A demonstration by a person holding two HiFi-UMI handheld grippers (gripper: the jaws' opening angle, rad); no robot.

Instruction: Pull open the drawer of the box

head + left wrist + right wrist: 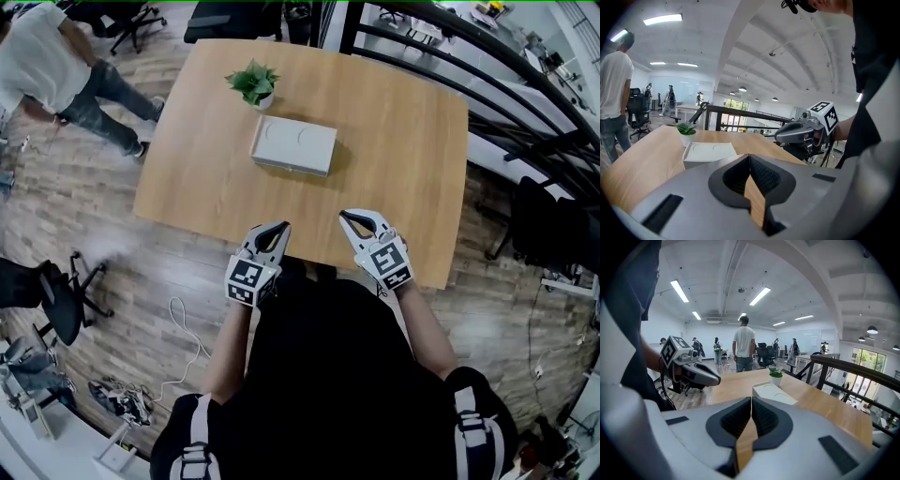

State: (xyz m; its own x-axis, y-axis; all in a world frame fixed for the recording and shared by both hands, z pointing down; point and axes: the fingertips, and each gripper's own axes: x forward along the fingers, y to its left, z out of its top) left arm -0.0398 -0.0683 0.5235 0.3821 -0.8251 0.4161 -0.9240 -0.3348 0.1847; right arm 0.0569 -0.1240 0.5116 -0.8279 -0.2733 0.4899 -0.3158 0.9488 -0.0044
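A flat white box (293,145) lies near the middle of the wooden table (394,141), its drawer front facing me and closed. It also shows in the left gripper view as the white box (708,152) and in the right gripper view as the white box (774,393). My left gripper (282,226) hovers over the table's near edge, jaws shut on nothing. My right gripper (344,216) hovers beside it, also shut and empty. Both are well short of the box.
A small potted plant (254,83) stands just behind the box. A person (56,75) walks on the wood floor at the far left. Black railing (487,66) runs along the table's right side. Office chairs (61,300) stand at the left.
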